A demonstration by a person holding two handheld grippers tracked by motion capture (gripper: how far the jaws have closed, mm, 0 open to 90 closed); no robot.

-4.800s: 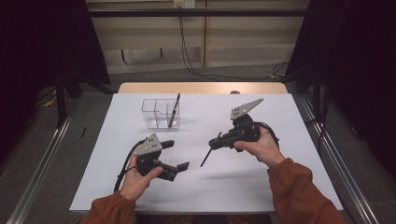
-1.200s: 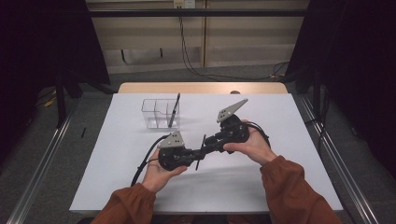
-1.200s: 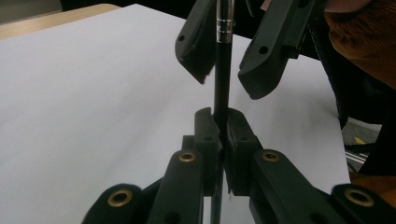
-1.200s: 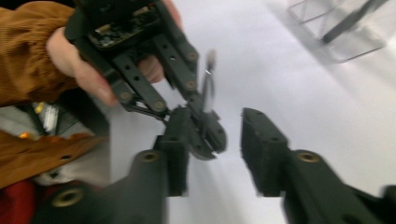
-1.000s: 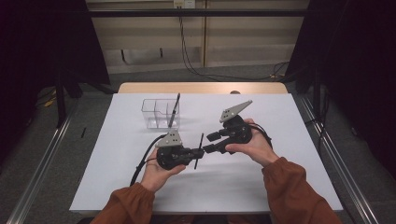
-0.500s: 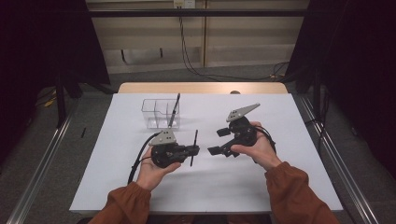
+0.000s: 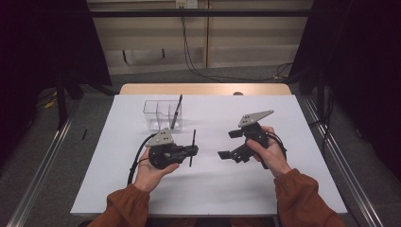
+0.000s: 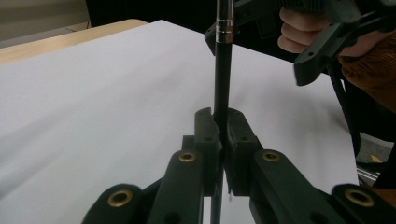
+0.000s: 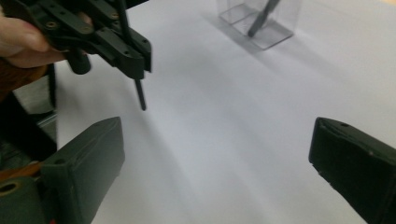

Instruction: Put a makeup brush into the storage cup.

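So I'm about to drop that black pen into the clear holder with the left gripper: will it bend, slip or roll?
The black pen looks stiff: it stands straight though the left gripper pinches it at just one spot. Its smooth, round barrel could slip under a light grip and would probably roll on the table. The clear holder looks light, so a knock might shift it.

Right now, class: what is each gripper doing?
Left gripper: closed on the black pen.
Right gripper: jaws just opened, nothing between them.
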